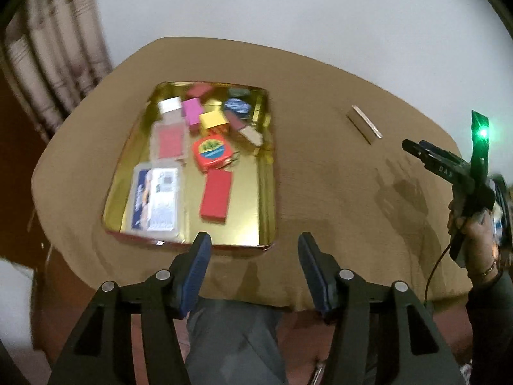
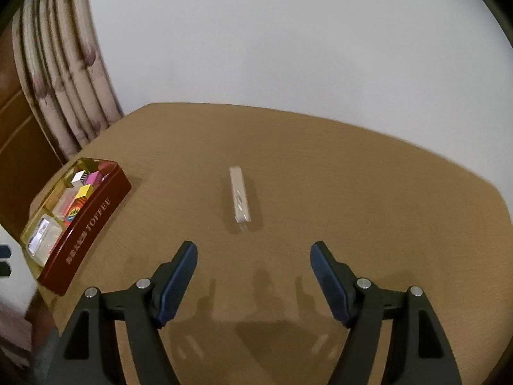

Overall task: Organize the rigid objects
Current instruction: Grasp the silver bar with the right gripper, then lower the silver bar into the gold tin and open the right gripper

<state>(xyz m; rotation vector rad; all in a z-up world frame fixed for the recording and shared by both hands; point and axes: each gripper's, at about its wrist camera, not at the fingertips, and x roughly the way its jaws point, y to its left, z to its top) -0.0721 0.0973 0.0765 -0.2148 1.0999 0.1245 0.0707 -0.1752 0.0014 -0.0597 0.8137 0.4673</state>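
Observation:
A red toffee tin [image 1: 267, 173] with a gold inside sits on the left of the round wooden table [image 1: 320, 176]; it also shows in the right wrist view [image 2: 93, 221]. It holds several small items, among them a red block [image 1: 215, 199], a red tape measure [image 1: 211, 154], a yellow block [image 1: 212, 119], a pink block [image 1: 193, 112] and a clear packet [image 1: 157, 203]. A clear slim case [image 2: 239, 195] lies alone on the table, seen also in the left wrist view [image 1: 365, 124]. My left gripper [image 1: 253, 250] is open and empty at the tin's near edge. My right gripper [image 2: 253, 256] is open and empty, short of the case.
A patterned curtain [image 2: 64, 96] hangs at the left against a white wall [image 2: 288, 48]. The person's legs [image 1: 234, 346] are below the near table edge. The right hand-held gripper [image 1: 449, 166] shows at the right edge of the left wrist view.

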